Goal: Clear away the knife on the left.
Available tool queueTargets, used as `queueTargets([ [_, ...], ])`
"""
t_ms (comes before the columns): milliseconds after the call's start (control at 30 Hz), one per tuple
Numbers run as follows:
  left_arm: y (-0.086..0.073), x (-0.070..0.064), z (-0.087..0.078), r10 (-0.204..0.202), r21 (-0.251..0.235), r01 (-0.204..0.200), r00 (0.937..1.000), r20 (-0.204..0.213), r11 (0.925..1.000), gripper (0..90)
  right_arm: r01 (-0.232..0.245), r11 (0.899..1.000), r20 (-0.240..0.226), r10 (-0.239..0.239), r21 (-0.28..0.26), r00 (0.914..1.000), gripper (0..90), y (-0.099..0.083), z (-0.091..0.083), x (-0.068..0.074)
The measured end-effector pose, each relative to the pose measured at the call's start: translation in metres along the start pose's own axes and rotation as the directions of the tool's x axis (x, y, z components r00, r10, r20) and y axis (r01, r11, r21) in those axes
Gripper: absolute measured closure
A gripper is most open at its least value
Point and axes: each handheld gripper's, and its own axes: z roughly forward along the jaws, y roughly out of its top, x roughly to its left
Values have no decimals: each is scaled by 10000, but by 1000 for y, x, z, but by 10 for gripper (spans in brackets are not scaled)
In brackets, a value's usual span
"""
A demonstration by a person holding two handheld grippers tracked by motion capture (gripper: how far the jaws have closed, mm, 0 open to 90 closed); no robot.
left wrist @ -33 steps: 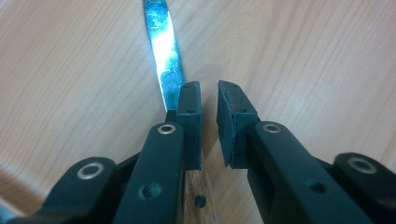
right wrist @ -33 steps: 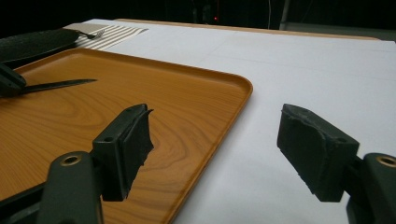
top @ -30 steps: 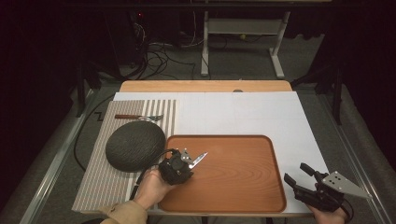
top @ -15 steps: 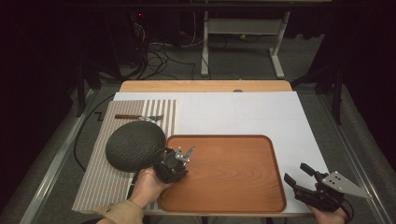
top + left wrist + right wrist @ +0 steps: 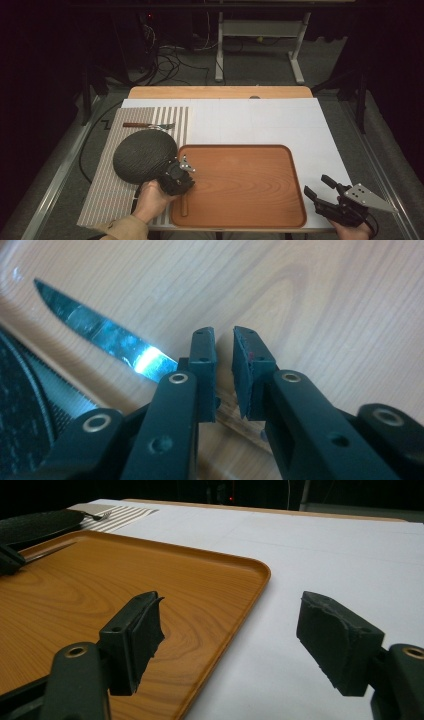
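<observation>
Wooden tray [image 5: 240,185] carries the knife [image 5: 105,337] along its left edge; left gripper [image 5: 224,347] nearly pressed together on its handle. Right gripper [image 5: 230,630] spread above the desk [image 5: 260,120]. No legible writing.

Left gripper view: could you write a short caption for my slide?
Black left gripper lowers a steel-bladed knife onto the brown wooden tray.

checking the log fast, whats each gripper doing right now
Left gripper: jaws slightly apart over the knife lying on the tray; grip cannot be told.
Right gripper: open, holding nothing.
</observation>
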Motion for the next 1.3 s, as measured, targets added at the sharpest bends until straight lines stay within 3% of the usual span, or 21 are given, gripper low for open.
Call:
queueTargets([
  [500,-13,12,-6,-404,-51,403,9990,-203,9992,752,22,10000,2,-22,33,10000,264,0,0,0],
  [900,-16,12,-7,-383,-55,382,9990,-229,9993,718,18,10000,-6,-18,43,10000,263,0,0,0],
  [1133,-19,13,-10,-375,-163,371,9990,-242,9992,565,39,10000,-7,-39,45,10000,263,0,1,0],
  [1300,-21,15,-17,-549,-665,536,9983,-173,9963,509,20,10000,-5,-20,41,10000,263,0,0,0],
])
